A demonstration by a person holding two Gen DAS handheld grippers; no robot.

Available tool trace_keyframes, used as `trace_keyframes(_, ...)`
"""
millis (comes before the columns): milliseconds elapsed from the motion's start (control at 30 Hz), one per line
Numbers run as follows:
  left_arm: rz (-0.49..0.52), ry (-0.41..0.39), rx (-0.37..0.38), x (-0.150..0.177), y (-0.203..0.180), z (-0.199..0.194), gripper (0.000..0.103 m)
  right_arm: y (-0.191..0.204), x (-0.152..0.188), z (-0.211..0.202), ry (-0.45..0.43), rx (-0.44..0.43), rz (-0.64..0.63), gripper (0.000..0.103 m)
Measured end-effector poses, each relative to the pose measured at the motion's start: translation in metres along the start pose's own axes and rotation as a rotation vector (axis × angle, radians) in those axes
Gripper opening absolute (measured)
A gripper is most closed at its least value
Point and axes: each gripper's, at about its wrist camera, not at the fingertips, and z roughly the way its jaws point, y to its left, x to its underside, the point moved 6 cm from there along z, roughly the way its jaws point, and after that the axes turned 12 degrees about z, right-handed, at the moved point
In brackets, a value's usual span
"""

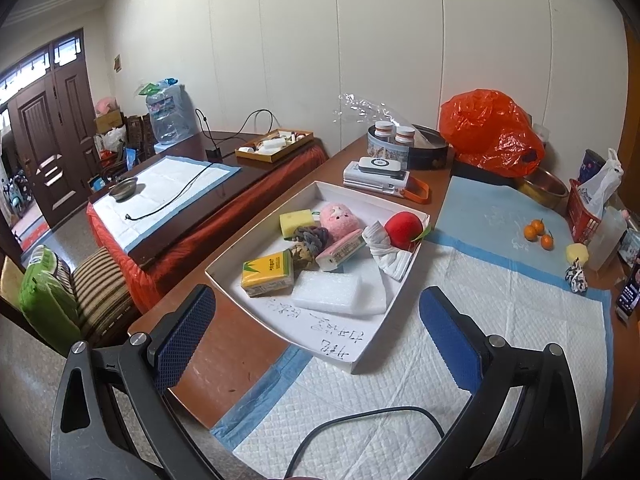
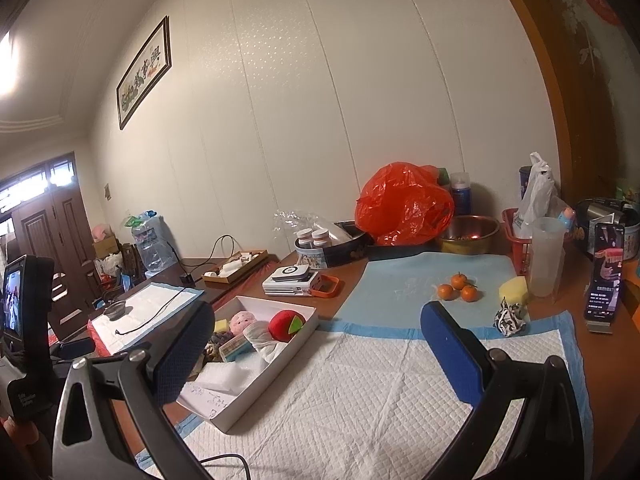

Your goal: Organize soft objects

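Observation:
A white box point(image 1: 280, 330) point(image 2: 276, 368) on the table holds soft things: a yellow sponge point(image 1: 297, 223), a pink plush point(image 1: 341, 219), a red plush apple point(image 1: 404, 230) point(image 2: 285, 325), a yellow tissue pack point(image 1: 267, 274), white foam point(image 1: 340, 298) and a white cloth point(image 1: 386, 250). Outside it, far right, lie a second yellow sponge point(image 2: 513, 289) point(image 1: 577, 254) and a black-and-white cloth bundle point(image 2: 508, 318) point(image 1: 576, 276). My left gripper point(image 1: 318, 330) hangs open just short of the box, nothing between its fingers. My right gripper point(image 2: 316, 344) is open and empty above the white pad point(image 2: 360, 400).
Three small oranges point(image 2: 458, 287) sit on the blue pad. Behind are an orange plastic bag point(image 2: 404, 204), a metal bowl point(image 2: 468, 234), a red basket point(image 2: 516, 246), a plastic jug point(image 2: 546, 256), a propped phone point(image 2: 604, 276) and stacked devices point(image 2: 292, 280). A lower side table point(image 1: 168, 196) stands left.

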Motion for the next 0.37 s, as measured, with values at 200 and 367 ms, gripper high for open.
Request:
trace_keyframes(200, 0.001, 0.001, -0.001, 0.0001, 0.0001, -0.0002, 0.103, -0.0007, 0.0014, 0.0004, 0.007, -0.001, 0.002, 0.103)
trace_keyframes(367, -0.003, 0.006, 0.006, 0.005, -0.0003, 0.0019, 0.103, -0.0012, 0.0025, 0.0008, 0.012, -0.001, 0.003, 0.103)
